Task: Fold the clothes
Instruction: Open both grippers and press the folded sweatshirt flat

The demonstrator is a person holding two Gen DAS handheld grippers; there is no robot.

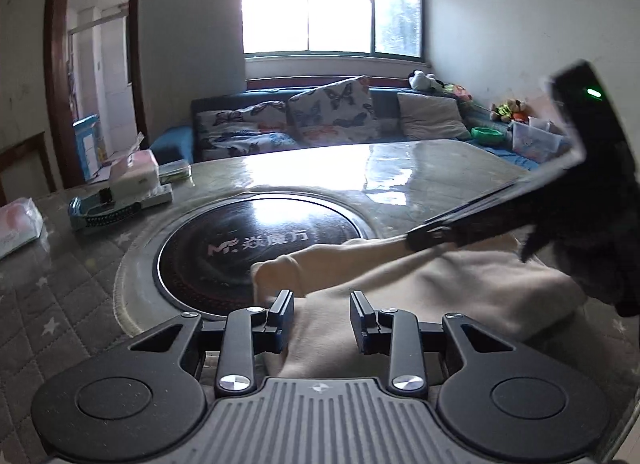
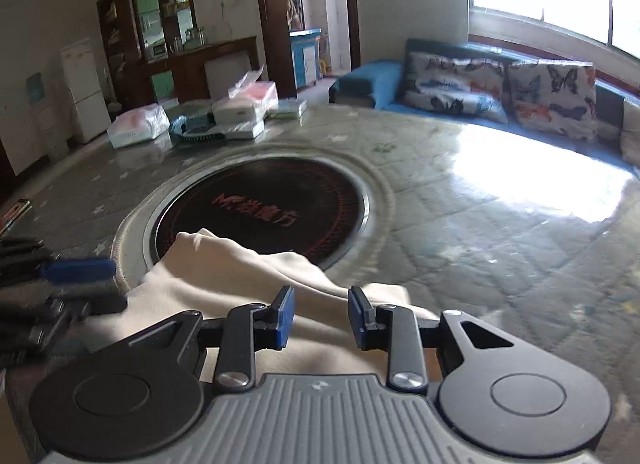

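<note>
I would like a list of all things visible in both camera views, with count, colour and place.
garment: one, cream, near table edge, partly over the cooktop
cooktop: one, black, round, table centre
table: one, grey quilted cover
boxes and packets: several, white and pink, far table side
butterfly cushions: several, on blue sofa
plush toys: a few, by the wall
left gripper: black, open, over garment
right gripper: blue pads, open, over garment

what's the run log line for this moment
step: fold | left gripper: open over beige garment | right gripper: open over it | table
</note>
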